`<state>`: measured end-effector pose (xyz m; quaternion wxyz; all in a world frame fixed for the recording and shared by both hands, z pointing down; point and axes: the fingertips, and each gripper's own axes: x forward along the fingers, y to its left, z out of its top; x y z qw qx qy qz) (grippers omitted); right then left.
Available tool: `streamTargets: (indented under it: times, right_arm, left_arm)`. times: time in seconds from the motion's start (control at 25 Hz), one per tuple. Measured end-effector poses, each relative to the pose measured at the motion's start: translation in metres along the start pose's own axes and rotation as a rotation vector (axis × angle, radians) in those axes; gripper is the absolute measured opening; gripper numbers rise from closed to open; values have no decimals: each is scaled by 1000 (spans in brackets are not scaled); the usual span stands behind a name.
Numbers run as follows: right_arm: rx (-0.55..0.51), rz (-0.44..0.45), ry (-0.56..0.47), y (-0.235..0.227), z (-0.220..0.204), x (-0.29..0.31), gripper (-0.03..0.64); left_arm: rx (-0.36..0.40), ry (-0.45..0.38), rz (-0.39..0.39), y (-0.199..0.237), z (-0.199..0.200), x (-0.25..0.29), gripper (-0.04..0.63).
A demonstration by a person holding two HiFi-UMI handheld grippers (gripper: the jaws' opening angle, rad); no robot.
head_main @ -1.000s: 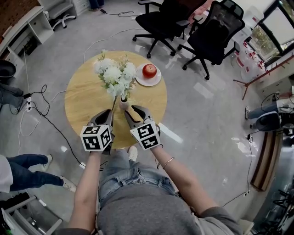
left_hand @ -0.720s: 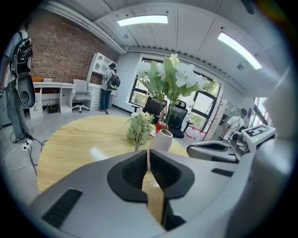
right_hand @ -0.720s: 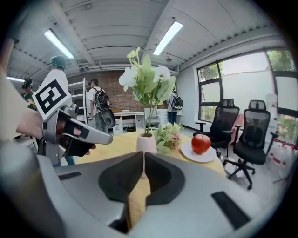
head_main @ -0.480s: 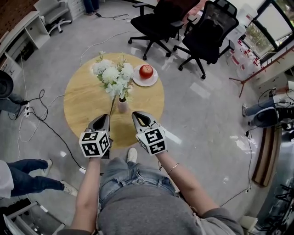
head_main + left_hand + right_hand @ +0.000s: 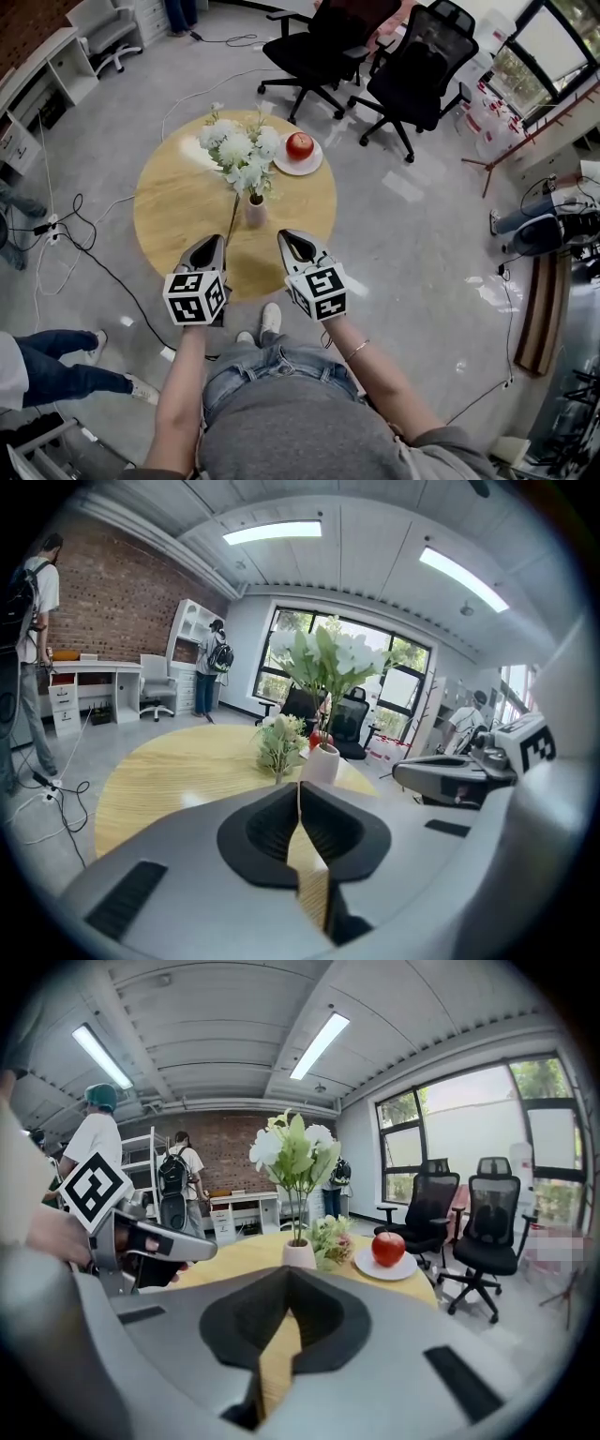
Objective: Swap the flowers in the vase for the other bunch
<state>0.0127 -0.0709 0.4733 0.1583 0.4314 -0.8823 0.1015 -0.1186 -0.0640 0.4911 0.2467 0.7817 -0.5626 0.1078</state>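
left gripper [image 5: 217, 242]: jaws together, nothing seen between them | right gripper [image 5: 289, 239]: jaws fully together, empty | both over the round table's [image 5: 178, 202] edge on the person's side, apart from vase [image 5: 255, 212] | vase upright, tall white flowers [image 5: 293, 1152] in it | other bunch [image 5: 331, 1237] low on table, just beside vase

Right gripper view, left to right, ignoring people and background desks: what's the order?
left tongs → vase → loose bunch → apple on plate → chair → second chair
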Motion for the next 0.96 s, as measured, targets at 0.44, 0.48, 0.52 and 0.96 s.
streamTargets:
  times: [0.44,0.48,0.52,0.96]
  right_arm:
    - [30,-32,-13,29,1,-25,9]
    - [31,-33,-16,32,1,-28,9]
    - [32,-35,-17,35,1,-30,9]
    - [40,-54,-33,65,0,-47,9]
  left_arm:
    - [41,-18,-21,1,1,-38,23]
    - [42,-21,-23,0,1,-41,23]
    - [43,-24,-25,-1,0,-45,23]
    - [62,-41,-31,7,-6,-80,23]
